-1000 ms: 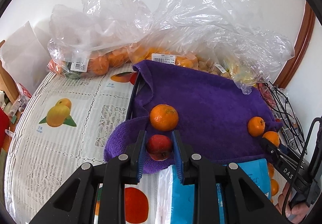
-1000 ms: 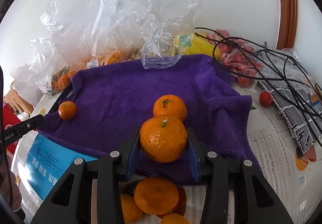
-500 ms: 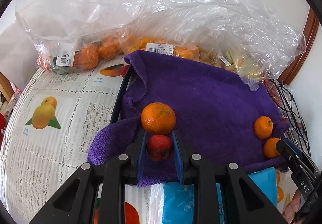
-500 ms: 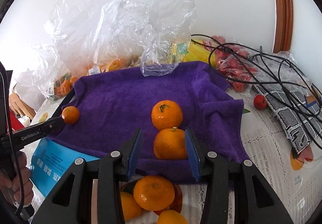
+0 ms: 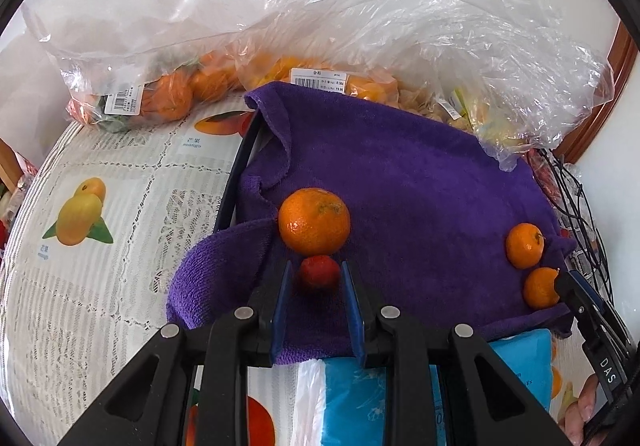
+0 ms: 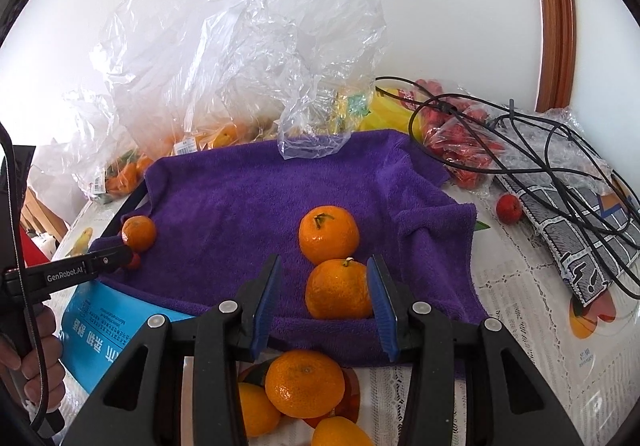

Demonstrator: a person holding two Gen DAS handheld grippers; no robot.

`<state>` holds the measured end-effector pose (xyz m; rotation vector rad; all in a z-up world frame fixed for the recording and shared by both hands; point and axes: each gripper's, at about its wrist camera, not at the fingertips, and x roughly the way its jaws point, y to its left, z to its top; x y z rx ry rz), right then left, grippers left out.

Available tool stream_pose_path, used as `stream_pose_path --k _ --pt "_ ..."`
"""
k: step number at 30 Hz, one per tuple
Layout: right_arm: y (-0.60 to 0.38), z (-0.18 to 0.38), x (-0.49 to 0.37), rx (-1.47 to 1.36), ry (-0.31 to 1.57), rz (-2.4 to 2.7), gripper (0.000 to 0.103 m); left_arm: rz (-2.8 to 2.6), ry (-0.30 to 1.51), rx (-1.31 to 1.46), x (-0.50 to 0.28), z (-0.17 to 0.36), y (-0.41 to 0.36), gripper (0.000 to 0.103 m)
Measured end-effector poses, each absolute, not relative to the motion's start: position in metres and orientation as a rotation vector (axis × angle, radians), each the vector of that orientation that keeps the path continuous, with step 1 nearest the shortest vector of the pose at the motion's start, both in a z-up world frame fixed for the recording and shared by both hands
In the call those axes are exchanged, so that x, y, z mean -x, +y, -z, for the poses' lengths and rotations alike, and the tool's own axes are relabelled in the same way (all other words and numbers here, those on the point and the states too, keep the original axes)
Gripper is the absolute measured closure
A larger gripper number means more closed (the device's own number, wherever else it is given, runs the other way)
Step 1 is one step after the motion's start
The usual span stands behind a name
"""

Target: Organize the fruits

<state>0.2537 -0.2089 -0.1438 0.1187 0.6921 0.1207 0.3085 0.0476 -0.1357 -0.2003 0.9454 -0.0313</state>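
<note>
At lower centre of the left wrist view, the left gripper (image 5: 316, 278) has its jaws narrowed around a small red fruit (image 5: 319, 270) on the purple towel (image 5: 404, 181), just below a mandarin (image 5: 314, 221). At lower centre of the right wrist view, the right gripper (image 6: 324, 286) stands partly open; an orange (image 6: 338, 289) touches its right pad (image 6: 380, 306), clear of the left pad, resting on the towel
</note>
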Motion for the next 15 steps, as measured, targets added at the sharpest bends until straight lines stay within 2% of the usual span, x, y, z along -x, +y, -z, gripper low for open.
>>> stream_pose_path --k 4,15 --pt "-0.208 0.143 -0.252 -0.114 0.697 -0.13 0.059 0.022 0.918 0.203 -0.302 0.13 0.05 0.061" --pt "-0.211 0.132 -0.219 -0.045 0.704 -0.113 0.058 0.006 0.881 0.133 -0.28 0.112 0.043 0.051"
